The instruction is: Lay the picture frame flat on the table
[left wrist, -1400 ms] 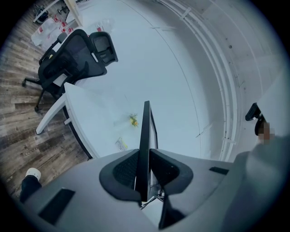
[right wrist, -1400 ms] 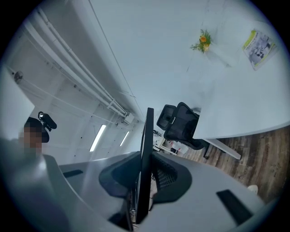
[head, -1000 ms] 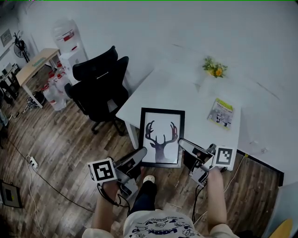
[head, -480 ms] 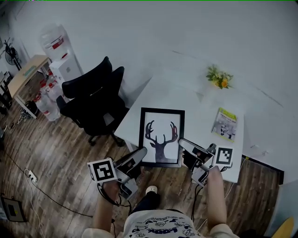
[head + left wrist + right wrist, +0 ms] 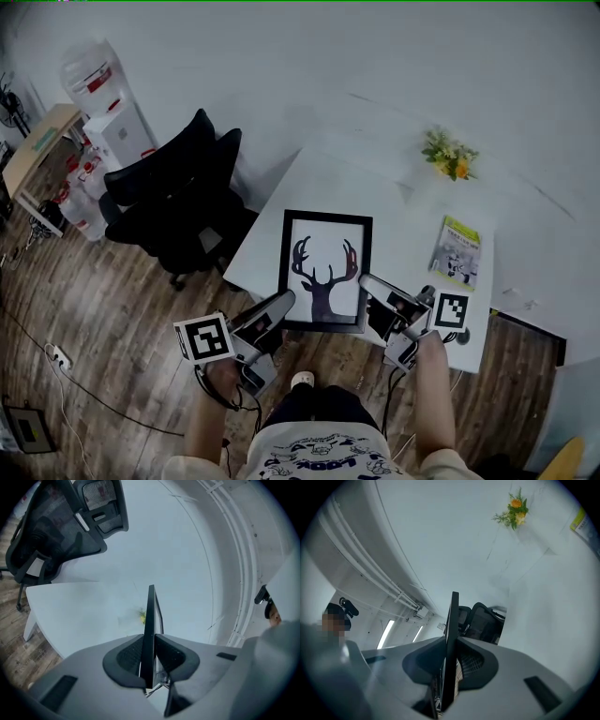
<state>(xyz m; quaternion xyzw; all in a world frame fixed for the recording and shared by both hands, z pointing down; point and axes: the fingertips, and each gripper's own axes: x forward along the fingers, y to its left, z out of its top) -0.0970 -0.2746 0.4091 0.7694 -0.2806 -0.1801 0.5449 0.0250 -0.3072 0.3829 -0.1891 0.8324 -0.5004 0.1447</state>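
White tabletop (image 5: 398, 211) showed behind the deer picture frame (image 5: 325, 272). The left hand-held gripper (image 5: 284, 300) squeezed its left side, and the right hand-held gripper (image 5: 366, 282) squeezed its right side.

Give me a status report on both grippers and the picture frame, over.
Left gripper and right gripper shut on picture frame, near corners. Frame held over near edge of table, not yet laid down. Booklet and flowers farther back, clear of it.
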